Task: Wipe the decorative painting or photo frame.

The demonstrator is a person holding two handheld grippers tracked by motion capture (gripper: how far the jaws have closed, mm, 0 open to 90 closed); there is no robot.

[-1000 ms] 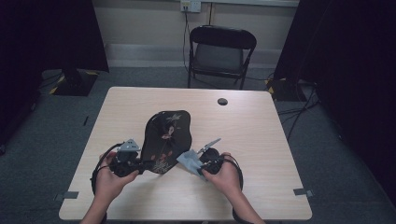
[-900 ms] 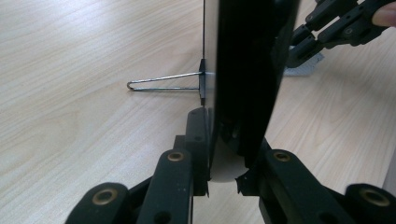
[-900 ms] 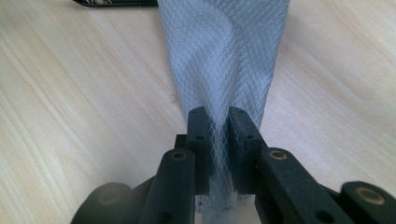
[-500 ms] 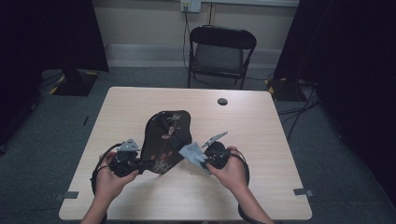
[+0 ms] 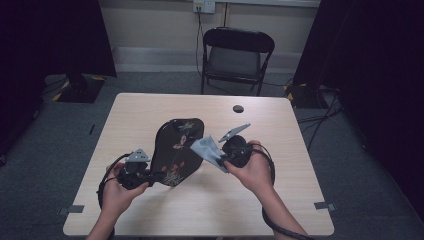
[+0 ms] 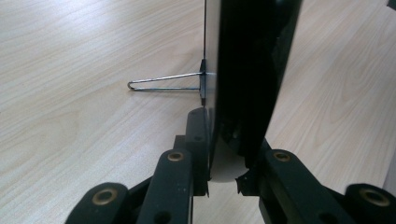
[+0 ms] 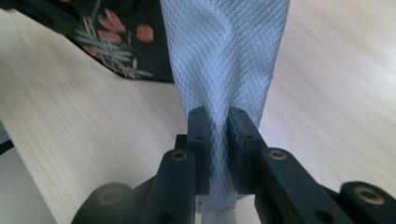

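My left gripper (image 6: 224,161) clamps the black floral panel (image 5: 178,150), my right gripper (image 7: 217,126) pinches the grey cloth (image 7: 224,60) — pale wood table (image 5: 150,110), grey carpet (image 5: 75,125), folding chair (image 5: 237,57) far side.

Pale wood table (image 5: 300,170), small black disc (image 5: 238,108)

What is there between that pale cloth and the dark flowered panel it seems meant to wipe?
Nothing visible. The cloth, clamped in the right hand-held gripper, hangs right beside the flowered panel, which the left hand-held gripper holds upright.
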